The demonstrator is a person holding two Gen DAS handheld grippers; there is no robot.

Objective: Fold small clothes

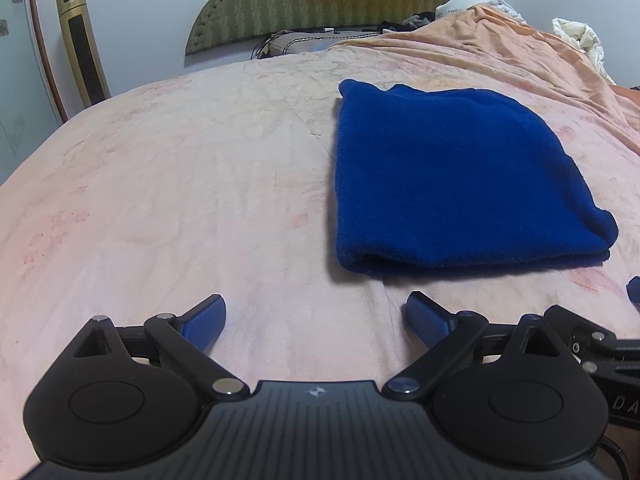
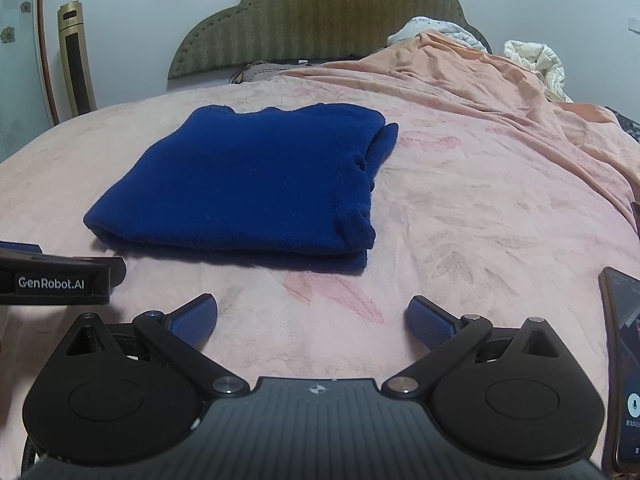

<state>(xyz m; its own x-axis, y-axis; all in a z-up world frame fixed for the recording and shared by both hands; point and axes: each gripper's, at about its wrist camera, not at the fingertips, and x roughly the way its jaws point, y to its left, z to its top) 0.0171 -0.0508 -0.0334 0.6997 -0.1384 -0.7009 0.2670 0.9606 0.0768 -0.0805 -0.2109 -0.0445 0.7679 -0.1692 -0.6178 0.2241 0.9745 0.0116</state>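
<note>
A dark blue knitted garment (image 1: 452, 176) lies folded into a thick rectangle on the pink bedspread (image 1: 180, 200). In the right wrist view the same garment (image 2: 256, 184) sits ahead and left of centre. My left gripper (image 1: 316, 320) is open, its blue pads wide apart over bare bedspread, just short of the garment's near left corner. My right gripper (image 2: 312, 320) is also open and empty, a little in front of the garment's near edge. Part of the left gripper's body (image 2: 56, 280) shows at the left edge of the right wrist view.
A phone (image 2: 624, 368) with a lit screen lies on the bed at the right. A bunched orange blanket (image 2: 480, 88) and white bedding (image 2: 536, 60) pile up at the far right. The green headboard (image 2: 320, 20) and a gold tower fan (image 2: 76, 64) stand behind.
</note>
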